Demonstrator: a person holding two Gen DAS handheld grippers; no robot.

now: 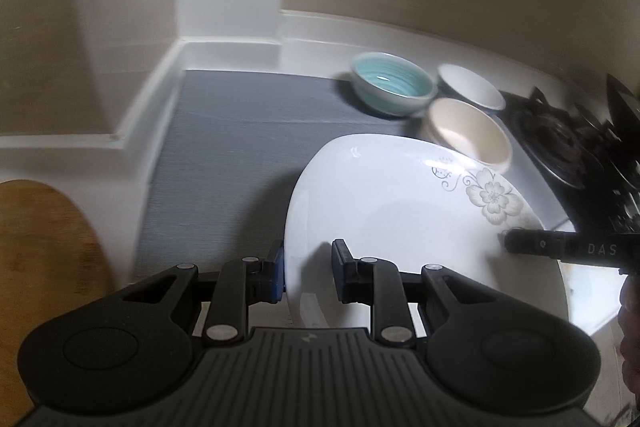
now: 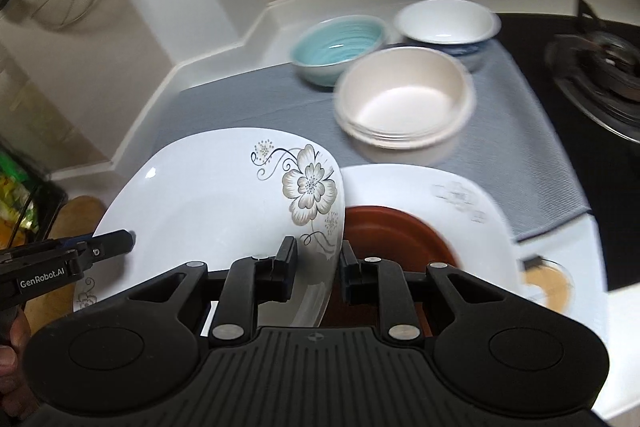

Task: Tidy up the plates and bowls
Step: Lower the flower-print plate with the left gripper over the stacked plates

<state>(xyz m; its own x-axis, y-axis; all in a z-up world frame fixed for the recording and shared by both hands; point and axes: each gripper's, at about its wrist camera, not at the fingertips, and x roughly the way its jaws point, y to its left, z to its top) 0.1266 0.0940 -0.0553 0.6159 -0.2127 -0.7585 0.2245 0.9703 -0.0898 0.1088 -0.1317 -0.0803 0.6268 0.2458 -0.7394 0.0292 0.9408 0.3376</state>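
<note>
The held plate (image 2: 208, 203) is white with a grey-and-black flower print. A second white plate (image 2: 472, 211) has a faint grey motif and carries a reddish-brown dish (image 2: 392, 231). One bowl (image 2: 340, 43) is ribbed turquoise, one (image 2: 408, 99) cream, one (image 2: 444, 19) white inside. The mat (image 2: 520, 155) is grey, the stove (image 2: 600, 75) black.

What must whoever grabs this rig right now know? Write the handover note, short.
Tools: the left tool and right tool each grip an opposite rim of the floral plate, which is tilted and raised.
Things: below its right edge lies a second white plate with a brown dish in it. The teal bowl, white bowl and cream bowl sit separately on the grey mat.
Done: floral plate picked up.
Left: set it down, probably stacked with the other plates; bowls not yet nested.
</note>
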